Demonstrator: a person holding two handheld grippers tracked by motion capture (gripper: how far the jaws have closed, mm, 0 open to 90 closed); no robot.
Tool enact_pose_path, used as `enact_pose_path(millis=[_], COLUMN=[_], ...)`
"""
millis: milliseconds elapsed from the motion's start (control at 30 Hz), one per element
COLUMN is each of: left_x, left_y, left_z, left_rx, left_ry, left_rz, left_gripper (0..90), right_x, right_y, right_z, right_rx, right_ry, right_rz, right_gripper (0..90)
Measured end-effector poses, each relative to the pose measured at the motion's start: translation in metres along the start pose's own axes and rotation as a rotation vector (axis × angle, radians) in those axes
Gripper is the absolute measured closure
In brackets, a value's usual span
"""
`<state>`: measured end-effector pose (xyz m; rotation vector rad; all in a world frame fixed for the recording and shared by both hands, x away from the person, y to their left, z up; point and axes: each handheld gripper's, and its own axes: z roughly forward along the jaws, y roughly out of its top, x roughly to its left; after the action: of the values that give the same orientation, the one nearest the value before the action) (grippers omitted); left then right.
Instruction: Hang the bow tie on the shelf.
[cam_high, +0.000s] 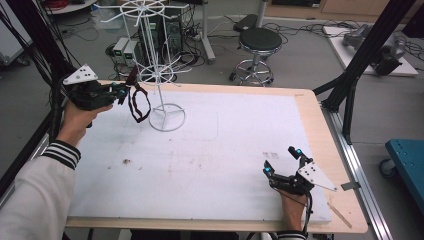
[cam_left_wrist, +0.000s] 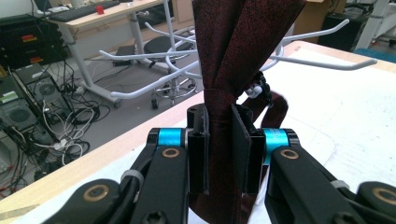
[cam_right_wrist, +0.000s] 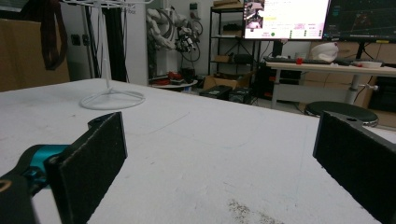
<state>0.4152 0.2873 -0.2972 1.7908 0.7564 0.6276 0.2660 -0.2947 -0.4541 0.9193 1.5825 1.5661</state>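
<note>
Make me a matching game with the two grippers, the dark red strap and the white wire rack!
Things:
1. left gripper
2. right gripper
3. dark red strap
4. white wire rack

States:
A. stands upright on the table's far left
B. jaws wide open, nothing between them
C. hangs in a loop, pinched
D. shut on something

Pairs: 1-D, 2-B, 3-C, 4-A
</note>
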Motion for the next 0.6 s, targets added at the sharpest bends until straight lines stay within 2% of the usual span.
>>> enact_pose_path(millis=[400, 600], left_x=[-0.004, -0.004], left_y=[-0.009, -0.019], left_z=[0.01, 0.011], left_rx=[0.02, 0.036], left_ry=[0.042, 0.042], left_rz=[-0.013, -0.027], left_gripper=[77.5, 77.5], right_x=[0.0, 0.0], right_y=[0.0, 0.0], right_z=[0.0, 0.0], right_rx=[0.0, 0.001], right_ry=[-0.001, 0.0], right_rz=[0.001, 0.0], right_gripper=[2.1, 2.1])
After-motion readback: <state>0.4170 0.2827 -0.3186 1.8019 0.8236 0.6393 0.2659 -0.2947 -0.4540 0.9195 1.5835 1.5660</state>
